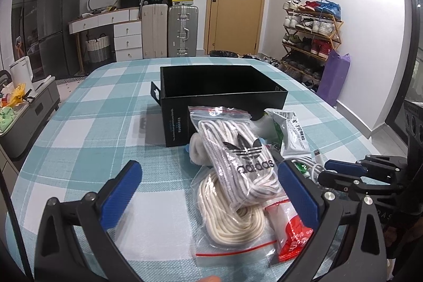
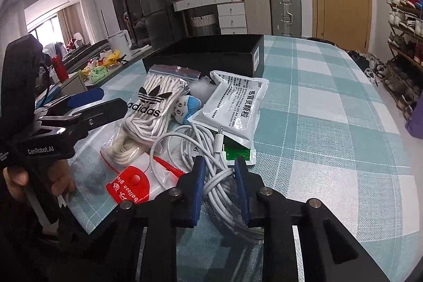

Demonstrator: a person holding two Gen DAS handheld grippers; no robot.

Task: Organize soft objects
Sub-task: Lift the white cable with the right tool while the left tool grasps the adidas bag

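Note:
A pile of soft things lies on the checked tablecloth in front of an open black box [image 1: 222, 86], which also shows in the right wrist view [image 2: 211, 52]. The pile holds an adidas bag of laces [image 1: 238, 157] [image 2: 153, 102], a bag of cream rope [image 1: 232, 218], a white medicine sachet [image 2: 232, 107], a small blue and white plush [image 2: 185, 107], a red balloon pack [image 2: 132, 186] and a coiled white cable [image 2: 222, 181]. My left gripper [image 1: 208, 192] is open, its jaws either side of the lace and rope bags. My right gripper [image 2: 219, 176] is closed on the white cable.
The table's edge [image 2: 383, 107] runs along the right. Behind the table stand suitcases [image 1: 169, 31], a white drawer unit [image 1: 127, 36], a door and a shoe rack [image 1: 309, 31]. A low cabinet [image 1: 26, 112] with clutter stands on the left.

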